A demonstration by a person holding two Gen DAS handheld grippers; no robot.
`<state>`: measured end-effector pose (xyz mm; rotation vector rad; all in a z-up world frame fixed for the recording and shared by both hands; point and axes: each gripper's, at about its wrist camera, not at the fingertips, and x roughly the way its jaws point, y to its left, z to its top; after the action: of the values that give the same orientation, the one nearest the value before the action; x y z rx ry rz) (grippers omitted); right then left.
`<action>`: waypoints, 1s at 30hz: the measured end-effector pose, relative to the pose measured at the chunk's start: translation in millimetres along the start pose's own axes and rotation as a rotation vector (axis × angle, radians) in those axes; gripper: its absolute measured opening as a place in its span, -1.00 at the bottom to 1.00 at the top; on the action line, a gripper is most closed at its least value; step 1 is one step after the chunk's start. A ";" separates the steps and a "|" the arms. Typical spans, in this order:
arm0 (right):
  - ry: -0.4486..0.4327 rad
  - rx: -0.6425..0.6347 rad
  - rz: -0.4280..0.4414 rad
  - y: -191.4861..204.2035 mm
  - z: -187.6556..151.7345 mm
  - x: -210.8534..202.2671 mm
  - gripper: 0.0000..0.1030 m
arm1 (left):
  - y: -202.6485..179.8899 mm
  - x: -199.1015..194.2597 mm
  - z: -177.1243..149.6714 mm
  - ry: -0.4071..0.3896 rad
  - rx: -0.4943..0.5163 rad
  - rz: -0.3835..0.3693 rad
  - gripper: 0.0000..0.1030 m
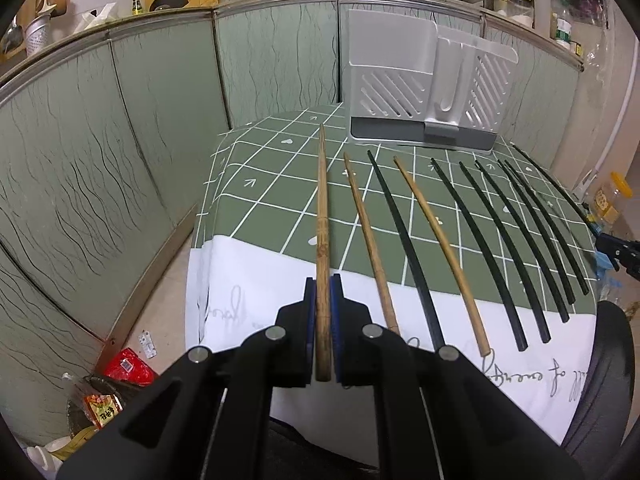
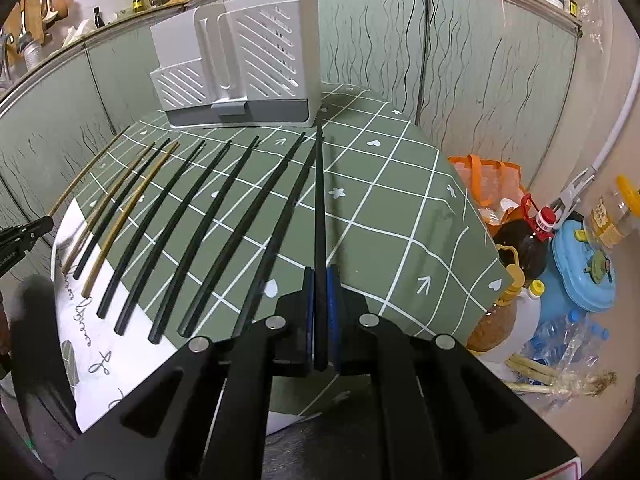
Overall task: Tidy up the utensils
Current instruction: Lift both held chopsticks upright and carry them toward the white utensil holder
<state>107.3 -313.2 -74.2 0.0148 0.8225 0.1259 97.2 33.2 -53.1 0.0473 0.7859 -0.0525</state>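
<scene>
A green grid-cloth surface (image 1: pixel 280 208) backs both views. Left tongs (image 1: pixel 323 292) pinch a wooden chopstick (image 1: pixel 322 216) — right tongs (image 2: pixel 320 284) pinch a black chopstick (image 2: pixel 319 208). Pickup looks done; next, likely carry both to the grey holder (image 1: pixel 424 92) beyond the row of 9 others.

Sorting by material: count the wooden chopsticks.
3. Held chopstick in the left gripper; two others lie on the tablecloth to its right, a black chopstick between them. None seems hidden.

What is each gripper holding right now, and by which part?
The left gripper clamps a wooden chopstick near its thick end; the right gripper clamps a black chopstick near its thick end.
</scene>
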 end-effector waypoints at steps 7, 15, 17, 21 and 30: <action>-0.006 0.008 0.006 -0.5 -0.2 -3.5 -0.88 | 0.1 1.3 -0.8 0.009 -0.001 -0.005 -0.84; -0.031 0.004 0.010 0.1 5.4 -14.8 -0.88 | 1.3 -11.3 3.8 -0.022 -0.011 -0.011 -0.84; -0.042 0.003 0.011 0.6 8.6 -19.4 -0.88 | 1.6 -16.1 7.5 -0.034 -0.011 -0.013 -0.84; -0.071 -0.001 0.015 2.1 16.0 -29.8 -0.88 | 3.4 -24.1 15.2 -0.056 -0.017 -0.017 -0.84; -0.130 -0.009 0.019 3.3 31.2 -51.9 -0.88 | 2.2 -42.8 31.2 -0.109 -0.014 -0.030 -0.84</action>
<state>94.9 -314.9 -14.9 0.0221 0.6918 0.1449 89.2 34.8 -0.7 0.0192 0.6778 -0.0777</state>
